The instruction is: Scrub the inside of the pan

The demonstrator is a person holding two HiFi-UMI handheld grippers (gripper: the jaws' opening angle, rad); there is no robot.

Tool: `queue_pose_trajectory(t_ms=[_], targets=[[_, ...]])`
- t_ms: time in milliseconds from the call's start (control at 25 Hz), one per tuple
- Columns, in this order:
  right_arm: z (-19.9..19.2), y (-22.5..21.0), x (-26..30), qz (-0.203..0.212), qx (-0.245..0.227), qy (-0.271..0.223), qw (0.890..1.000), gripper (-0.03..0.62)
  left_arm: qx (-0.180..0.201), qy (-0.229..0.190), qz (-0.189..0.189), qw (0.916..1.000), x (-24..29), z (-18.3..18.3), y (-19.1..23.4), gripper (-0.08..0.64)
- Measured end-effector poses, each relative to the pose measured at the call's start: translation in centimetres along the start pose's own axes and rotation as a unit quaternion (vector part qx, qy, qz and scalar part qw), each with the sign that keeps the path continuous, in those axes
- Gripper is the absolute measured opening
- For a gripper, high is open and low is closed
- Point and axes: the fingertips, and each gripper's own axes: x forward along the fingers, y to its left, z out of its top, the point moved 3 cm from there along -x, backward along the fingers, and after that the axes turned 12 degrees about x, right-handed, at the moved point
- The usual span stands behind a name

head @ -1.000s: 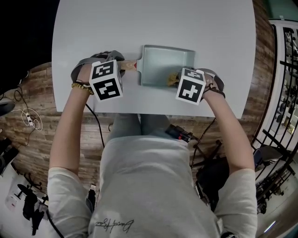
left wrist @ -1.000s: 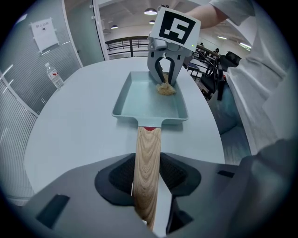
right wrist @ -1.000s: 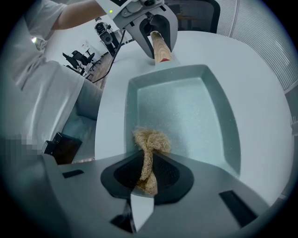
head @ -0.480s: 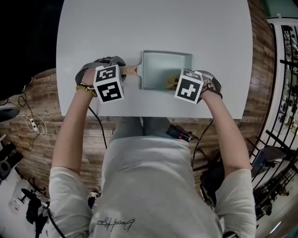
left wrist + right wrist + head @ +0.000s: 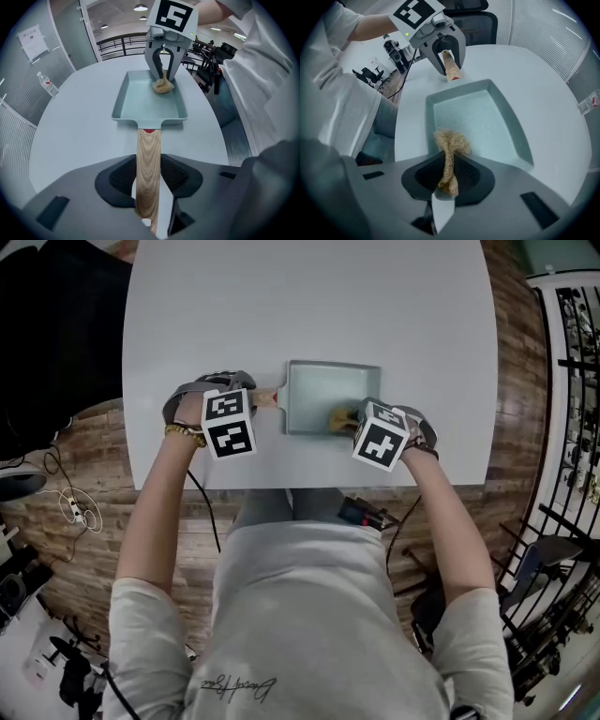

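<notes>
A pale green rectangular pan (image 5: 323,390) lies on the white table, its wooden handle (image 5: 265,397) pointing left. My left gripper (image 5: 240,396) points steeply down and is shut on that handle (image 5: 149,159), which runs between its pads. My right gripper (image 5: 362,418) is shut on a tan fibre scrubber (image 5: 451,143). The tuft rests on the pan's floor (image 5: 483,122) by the near right corner. The left gripper view shows the scrubber (image 5: 162,86) under the right gripper (image 5: 163,70).
The white table (image 5: 309,306) reaches well beyond the pan at the back and on both sides. Its near edge lies just under my wrists. Chairs and cables stand on the wooden floor (image 5: 84,446) around it.
The right gripper has rolled a little with the scrubber, staying in the pan's near right part. The left gripper has kept its hold on the handle. The head view has shifted.
</notes>
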Motion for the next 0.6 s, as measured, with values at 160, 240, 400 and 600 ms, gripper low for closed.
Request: queue_pose_trajectory(t_ms=[160, 240, 400, 600], targets=[[-0.1, -0.1, -0.3, -0.014, 0.020, -0.026, 0.999, 0.070, -0.010, -0.022, -0.004, 0.9997, -0.3, 0.3, 0.2, 0.173], [-0.2, -0.1, -0.6, -0.021, 0.031, -0.035, 0.999, 0.070, -0.010, -0.027, -0.006, 0.9996, -0.5, 0.5, 0.3, 0.190], [0.5, -0.8, -2.1, -0.043, 0.060, -0.079, 0.994, 0.069, -0.002, -0.033, 0.008, 0.9994, -1.8, 0.7, 0.8, 0.195], [1.2, -1.0, -4.5, -0.062, 0.101, -0.144, 0.983, 0.070, -0.059, -0.101, 0.056, 0.9916, -5.4, 1.8, 1.0, 0.151]])
